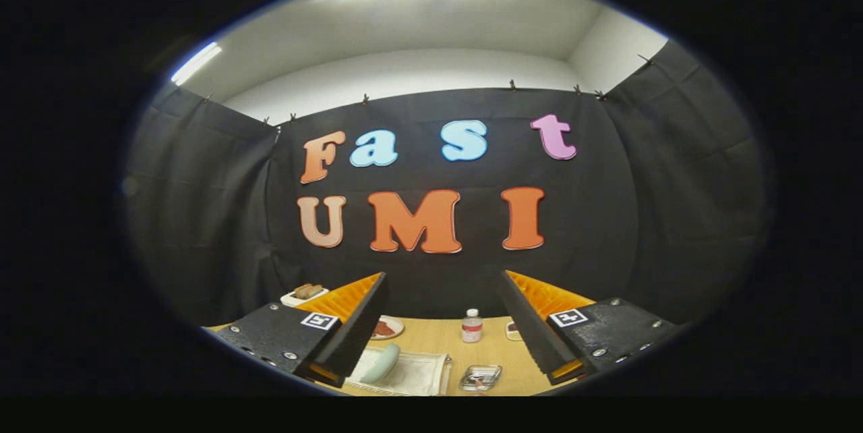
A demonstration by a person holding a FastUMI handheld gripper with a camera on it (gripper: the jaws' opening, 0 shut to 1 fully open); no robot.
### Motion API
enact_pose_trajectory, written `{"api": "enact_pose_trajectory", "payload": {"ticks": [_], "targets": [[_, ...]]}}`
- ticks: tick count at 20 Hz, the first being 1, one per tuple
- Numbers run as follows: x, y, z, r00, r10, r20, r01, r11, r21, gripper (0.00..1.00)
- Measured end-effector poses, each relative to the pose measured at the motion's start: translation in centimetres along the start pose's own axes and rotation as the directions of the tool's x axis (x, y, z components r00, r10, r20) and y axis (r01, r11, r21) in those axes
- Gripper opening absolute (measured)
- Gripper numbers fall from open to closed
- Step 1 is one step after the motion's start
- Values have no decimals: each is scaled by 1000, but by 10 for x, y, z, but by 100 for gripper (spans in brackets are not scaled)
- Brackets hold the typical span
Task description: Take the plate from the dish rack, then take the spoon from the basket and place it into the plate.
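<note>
my gripper [438, 325] | two long wedge fingers with ribbed inner faces, sitting wide apart with nothing between em | flat blocky mount behind each one | lil square black-and-white marker tag on top of each | few round silver screws along the mount edges

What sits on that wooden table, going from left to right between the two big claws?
Between the open gripper fingers: small plate with something red → pale green item on a white cloth → clear shallow tray, with the small white bottle beyond it → a partly hidden dish.
</note>
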State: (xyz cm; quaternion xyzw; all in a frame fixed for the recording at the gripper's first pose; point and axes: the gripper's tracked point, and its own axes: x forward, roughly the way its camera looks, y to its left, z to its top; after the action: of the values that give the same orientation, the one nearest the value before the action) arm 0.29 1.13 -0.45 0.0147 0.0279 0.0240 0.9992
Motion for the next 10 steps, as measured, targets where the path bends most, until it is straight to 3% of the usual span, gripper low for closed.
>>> {"api": "enact_pose_trajectory", "payload": {"ticks": [6,10], "targets": [[13,11,-32,988,44,-145,-41,999,23,98],[25,27,-62,961,85,-262,-78,996,38,98]]}}
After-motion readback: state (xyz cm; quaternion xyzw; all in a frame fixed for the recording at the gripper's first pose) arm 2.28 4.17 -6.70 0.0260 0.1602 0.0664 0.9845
